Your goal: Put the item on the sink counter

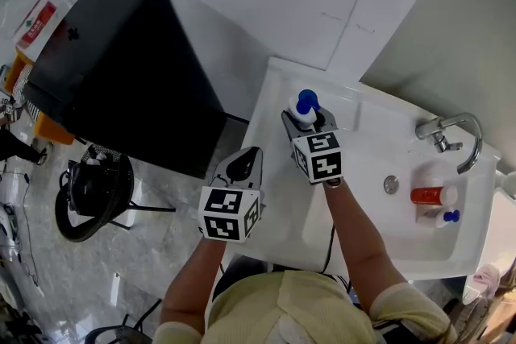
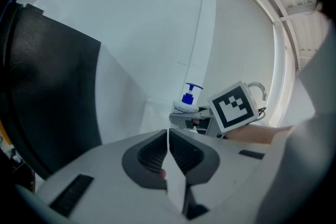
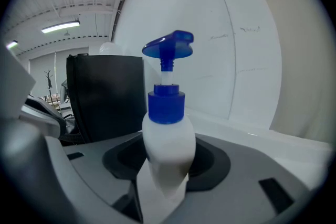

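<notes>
Squarely pinched between the jaws of the right gripper (image 1: 309, 122), a pump bottle (image 1: 305, 107) is held upright over the far left corner of the sink counter (image 1: 347, 97). Whether its base touches the surface cannot be told. The bottle is seen in the right gripper view as a smooth, white, rounded plastic body (image 3: 168, 134) under a blue collar and a blue pump head with a flat spout. A label with blue print is seen on it from the left gripper view (image 2: 187, 99).

The left gripper (image 1: 246, 163) is held nearer and to the left, by the counter's left edge, with its jaws pressed together on nothing (image 2: 168, 144). Both grippers are grey, with ribbed dark pads, and each carries a cube of black-and-white square markers.

A curved chrome faucet (image 1: 451, 133) is mounted at the right of the glossy white basin, well apart from the bottle, and a round metal drain (image 1: 391, 184) is set in the basin floor. An orange bottle (image 1: 431, 195) with a white cap is lying on its side near the faucet, with a small blue-capped item (image 1: 447, 216) just beside it.

Left of the counter, a tall, matte black cabinet (image 1: 129, 68) is standing against the plain white wall. A black round fan (image 1: 93, 189) is placed on the pale, marbled floor (image 1: 153, 254) near it.
</notes>
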The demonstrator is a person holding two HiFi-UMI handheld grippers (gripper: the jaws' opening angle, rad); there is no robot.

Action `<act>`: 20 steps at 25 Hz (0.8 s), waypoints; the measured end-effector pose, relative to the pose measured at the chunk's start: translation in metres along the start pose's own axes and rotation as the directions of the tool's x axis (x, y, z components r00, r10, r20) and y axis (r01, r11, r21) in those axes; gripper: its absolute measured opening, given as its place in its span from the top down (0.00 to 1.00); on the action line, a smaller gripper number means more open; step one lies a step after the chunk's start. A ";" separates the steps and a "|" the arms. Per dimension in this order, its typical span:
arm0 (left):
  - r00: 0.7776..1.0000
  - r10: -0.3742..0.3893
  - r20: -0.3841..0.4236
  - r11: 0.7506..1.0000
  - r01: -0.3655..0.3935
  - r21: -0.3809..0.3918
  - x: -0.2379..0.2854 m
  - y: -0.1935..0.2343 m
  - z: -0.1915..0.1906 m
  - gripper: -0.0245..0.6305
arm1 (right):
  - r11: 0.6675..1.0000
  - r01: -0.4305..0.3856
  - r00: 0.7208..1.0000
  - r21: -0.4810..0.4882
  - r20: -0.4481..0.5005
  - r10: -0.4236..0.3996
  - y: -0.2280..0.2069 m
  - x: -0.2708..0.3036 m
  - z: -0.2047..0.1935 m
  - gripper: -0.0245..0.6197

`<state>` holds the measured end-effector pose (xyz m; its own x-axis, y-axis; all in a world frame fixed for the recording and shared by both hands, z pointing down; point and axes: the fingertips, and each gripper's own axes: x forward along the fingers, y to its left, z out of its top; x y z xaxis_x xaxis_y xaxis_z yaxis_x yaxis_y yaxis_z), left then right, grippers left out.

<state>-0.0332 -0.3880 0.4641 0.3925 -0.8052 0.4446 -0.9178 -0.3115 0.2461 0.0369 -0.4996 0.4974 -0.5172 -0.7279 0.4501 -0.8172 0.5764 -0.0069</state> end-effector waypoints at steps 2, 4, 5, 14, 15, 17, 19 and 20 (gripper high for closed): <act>1.000 0.001 -0.002 1.000 -0.001 0.006 0.001 0.000 -0.001 0.89 | 1.000 0.001 1.000 0.003 0.003 -0.001 -0.001 0.002 0.000 0.63; 1.000 0.002 -0.002 1.000 -0.002 0.006 0.003 0.001 -0.001 0.89 | 1.000 0.006 1.000 0.005 0.005 -0.006 -0.003 0.004 0.001 0.62; 1.000 0.002 -0.001 1.000 -0.002 0.005 0.004 0.001 0.000 0.89 | 1.000 0.009 1.000 0.005 0.007 -0.009 -0.003 0.005 0.001 0.63; 1.000 0.004 -0.001 1.000 -0.004 0.016 0.006 -0.001 0.002 0.89 | 1.000 0.006 1.000 -0.031 0.020 -0.005 -0.002 0.011 0.005 0.62; 1.000 0.006 0.000 1.000 -0.006 0.014 0.006 0.000 0.002 0.89 | 0.999 0.004 1.000 -0.040 0.022 -0.003 -0.001 0.011 0.006 0.62; 1.000 0.008 0.000 1.000 -0.008 0.013 0.005 0.000 0.002 0.89 | 0.999 0.000 1.000 -0.051 0.026 0.001 0.000 0.012 0.006 0.62; 1.000 0.007 -0.002 1.000 -0.007 0.014 0.004 0.000 0.001 0.89 | 0.999 -0.001 1.000 -0.051 0.027 0.003 0.000 0.012 0.005 0.62; 1.000 0.007 -0.003 1.000 -0.007 0.014 0.004 0.000 0.001 0.89 | 0.999 -0.001 1.000 -0.051 0.026 0.002 0.000 0.012 0.005 0.63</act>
<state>-0.0318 -0.3916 0.4649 0.3859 -0.8062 0.4485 -0.9214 -0.3128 0.2306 0.0296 -0.5099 0.4982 -0.5253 -0.7363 0.4266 -0.8028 0.5950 0.0384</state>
